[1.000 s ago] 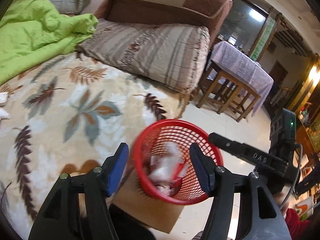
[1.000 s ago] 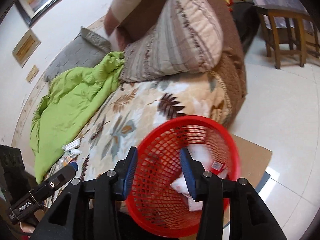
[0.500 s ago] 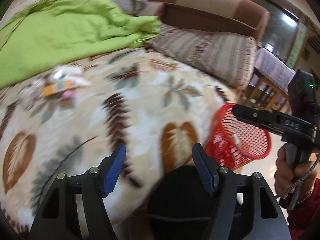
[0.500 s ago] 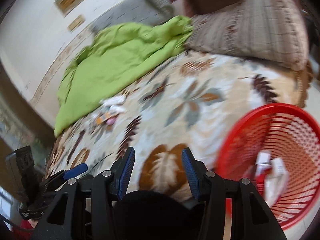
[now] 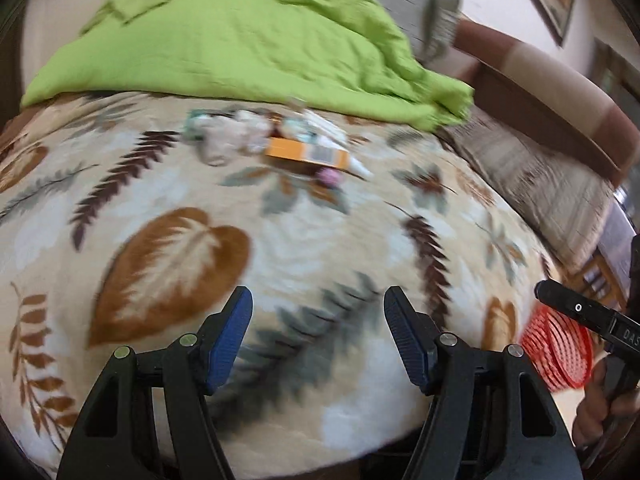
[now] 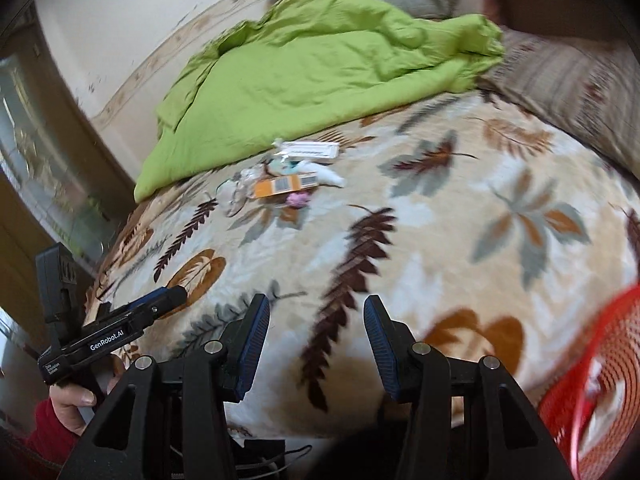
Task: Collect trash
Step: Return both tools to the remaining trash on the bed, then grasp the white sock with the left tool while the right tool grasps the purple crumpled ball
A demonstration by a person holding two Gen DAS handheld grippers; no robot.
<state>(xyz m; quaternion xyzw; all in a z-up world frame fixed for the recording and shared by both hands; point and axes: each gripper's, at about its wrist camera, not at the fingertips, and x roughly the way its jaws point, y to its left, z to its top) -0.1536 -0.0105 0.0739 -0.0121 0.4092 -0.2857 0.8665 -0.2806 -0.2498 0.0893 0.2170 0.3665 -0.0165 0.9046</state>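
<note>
Trash, a little pile with an orange cardboard box (image 5: 306, 153), lies upper middle on the leafy blanket (image 5: 280, 248), so both wide-open, empty grippers (image 5: 318, 340) (image 6: 316, 344) point there, red mesh basket (image 6: 600, 392) lower right.

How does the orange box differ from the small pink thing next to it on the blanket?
The orange box is long, flat and rectangular, with a white barcode label; the pink thing is small, rounded and plain. The box is clearly larger. The box lies nearer the green quilt, the pink thing nearer the grippers. Both rest in the same litter pile, untouched.
</note>
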